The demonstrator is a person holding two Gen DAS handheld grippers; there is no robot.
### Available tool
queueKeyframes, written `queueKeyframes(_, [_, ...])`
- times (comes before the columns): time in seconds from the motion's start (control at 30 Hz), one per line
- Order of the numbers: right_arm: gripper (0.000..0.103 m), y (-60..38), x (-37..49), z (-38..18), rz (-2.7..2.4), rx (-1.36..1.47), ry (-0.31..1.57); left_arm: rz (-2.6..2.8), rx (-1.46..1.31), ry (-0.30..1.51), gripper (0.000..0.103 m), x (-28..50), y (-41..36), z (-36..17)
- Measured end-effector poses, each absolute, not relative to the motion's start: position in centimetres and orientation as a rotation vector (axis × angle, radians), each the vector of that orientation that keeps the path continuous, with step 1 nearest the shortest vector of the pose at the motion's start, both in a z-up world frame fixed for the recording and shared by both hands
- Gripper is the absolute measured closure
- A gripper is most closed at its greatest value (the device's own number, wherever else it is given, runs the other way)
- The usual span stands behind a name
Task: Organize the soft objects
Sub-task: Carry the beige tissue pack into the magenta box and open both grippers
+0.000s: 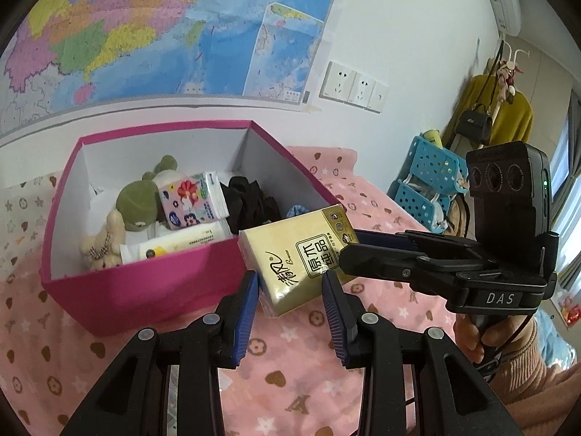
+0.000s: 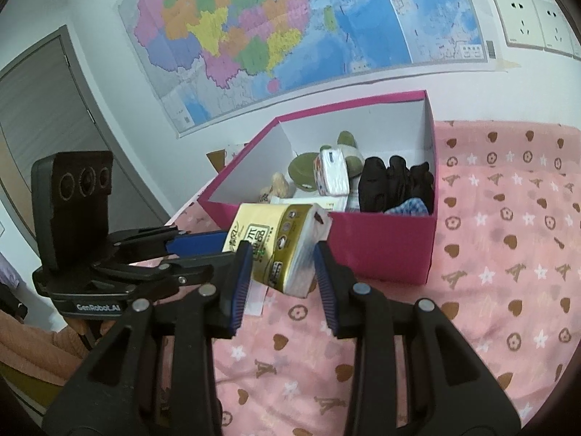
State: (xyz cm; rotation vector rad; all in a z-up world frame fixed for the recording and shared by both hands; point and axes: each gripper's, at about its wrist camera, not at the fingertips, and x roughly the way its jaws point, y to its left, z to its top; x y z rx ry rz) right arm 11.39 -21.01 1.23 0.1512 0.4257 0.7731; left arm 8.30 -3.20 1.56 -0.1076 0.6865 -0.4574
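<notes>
Both grippers are gripping the gold tissue pack [image 1: 297, 254], the left gripper [image 1: 290, 290] and right gripper [image 2: 283, 265] each with narrow jaws, holding it just before the pink box [image 1: 145, 279] at frame centre. It likely needs carrying over the rim next, then releasing inside.

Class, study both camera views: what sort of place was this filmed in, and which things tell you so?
Most likely a bedroom in a home. A pink patterned bedcover lies under the open magenta cardboard box, a yellow garment and black handbag hang on a rack, and a large coloured wall map hangs behind.
</notes>
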Motion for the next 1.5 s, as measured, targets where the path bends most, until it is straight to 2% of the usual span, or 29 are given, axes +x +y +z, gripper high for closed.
queueKeyframes(1.03, [0.064, -21.9, 15.7, 4.4, 0.727, 0.125, 0.384, -0.420, -0.099, 0.664, 0.068, 13.7, -3.9, 3.4])
queueKeyframes(1.5, [0.064, -21.7, 18.8, 4.1, 0.708, 0.137, 0.422, -0.376, -0.106, 0.708, 0.068, 16.4, -3.8, 2.4])
